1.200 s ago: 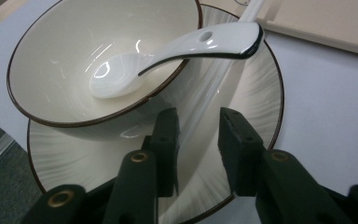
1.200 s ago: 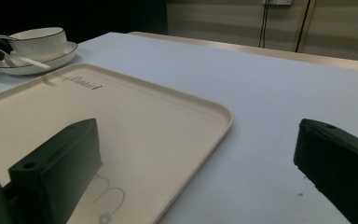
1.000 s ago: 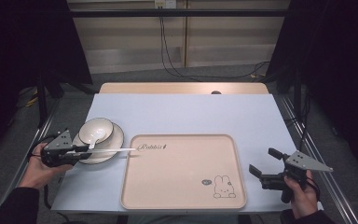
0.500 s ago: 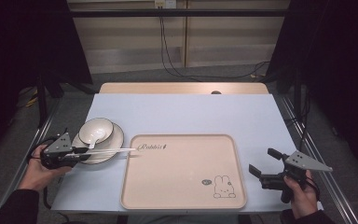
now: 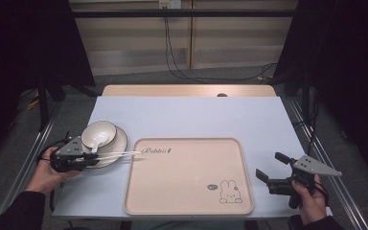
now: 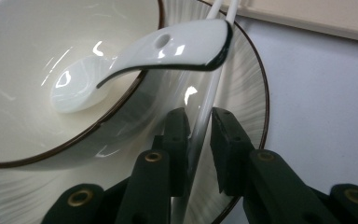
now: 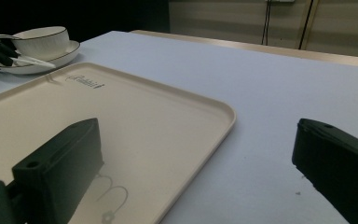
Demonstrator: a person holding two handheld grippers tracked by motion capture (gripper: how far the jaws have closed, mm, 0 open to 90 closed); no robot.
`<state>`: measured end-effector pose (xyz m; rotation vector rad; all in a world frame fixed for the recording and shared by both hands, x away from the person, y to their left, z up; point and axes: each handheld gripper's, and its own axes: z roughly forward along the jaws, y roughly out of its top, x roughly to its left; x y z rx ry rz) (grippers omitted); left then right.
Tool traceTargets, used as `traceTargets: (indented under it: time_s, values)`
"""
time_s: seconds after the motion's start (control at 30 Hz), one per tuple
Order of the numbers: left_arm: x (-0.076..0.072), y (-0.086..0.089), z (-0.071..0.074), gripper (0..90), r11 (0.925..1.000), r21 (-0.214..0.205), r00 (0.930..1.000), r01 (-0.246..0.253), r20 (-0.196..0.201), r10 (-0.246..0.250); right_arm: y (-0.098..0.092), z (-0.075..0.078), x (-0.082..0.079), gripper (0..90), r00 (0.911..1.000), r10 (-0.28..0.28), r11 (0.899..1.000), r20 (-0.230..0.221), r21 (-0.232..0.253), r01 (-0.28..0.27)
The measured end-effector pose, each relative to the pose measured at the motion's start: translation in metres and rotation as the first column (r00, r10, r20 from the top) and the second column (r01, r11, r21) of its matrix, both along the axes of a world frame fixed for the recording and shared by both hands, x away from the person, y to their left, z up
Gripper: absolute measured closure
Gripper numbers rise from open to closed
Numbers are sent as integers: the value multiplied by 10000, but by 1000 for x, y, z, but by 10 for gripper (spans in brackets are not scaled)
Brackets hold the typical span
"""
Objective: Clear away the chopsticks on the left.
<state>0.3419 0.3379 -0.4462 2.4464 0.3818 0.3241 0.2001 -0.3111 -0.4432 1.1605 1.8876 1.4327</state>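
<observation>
So the left gripper (image 6: 199, 135) had its two black jaws nearly together around a pair of white chopsticks (image 6: 205, 112), and they'd just been closing in on them. In the left gripper view there's still a thin sliver of daylight on the right side, so I can't swear the pads were actually biting yet. The chopsticks ran straight out ahead of that gripper, across the plate (image 6: 247, 79), with their far ends poking over the near edge of the tray (image 5: 187, 177).

Just past the jaws, a white soup spoon (image 6: 135, 60) rested its handle over the rim of the bowl (image 6: 23, 116), scoop down inside. The bowl sat on the plate, both with a dark rim line.

Over on the other side, the right gripper (image 5: 272, 166) was spread wide with nothing between the jaws, hovering just off the tray's right edge. Bowl and plate sat well away from it, at the far side of the tray.

Writing: the tray had "Rabbit" in script near its top left corner, plus a little bunny drawing at the corner closest to the right gripper.

Compared with a second earlier, basically nothing shifted. Chopsticks, bowl, plate, both hands sat in the same spots.

Count: two grippers, two chopsticks, one spoon, one bowl, one plate, one tray.
</observation>
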Motion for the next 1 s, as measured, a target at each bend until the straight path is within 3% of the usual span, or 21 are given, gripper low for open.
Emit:
traceTargets:
  time_s: [0.33, 0.6, 0.83, 0.9, 1.0]
  values:
    - [1, -8, 1, 841, 9996, 3, 9981, 271, -560, -270, 0, -1, 1, 12, 10000, -47, 10000, -69, -36, 47]
    - [-1, -4, 7, 844, 9996, -272, 9959, -111, -895, 86, 0, -1, 1, 12, 10000, -46, 10000, -71, -26, 46]
    - [-10, -4, 15, 844, 9952, -875, 9931, -436, -1122, 336, 0, 0, 1, 12, 10000, -34, 10000, -72, -16, 34]
    - [-14, -4, 19, 845, 9898, -1221, 9911, -735, -1191, 589, 0, 0, 1, 12, 10000, -30, 10000, -73, 4, 30]
    - [-19, -5, 22, 844, 9846, -1414, 9877, -1026, -1318, 840, 0, 0, 1, 12, 10000, -24, 10000, -63, 14, 24]
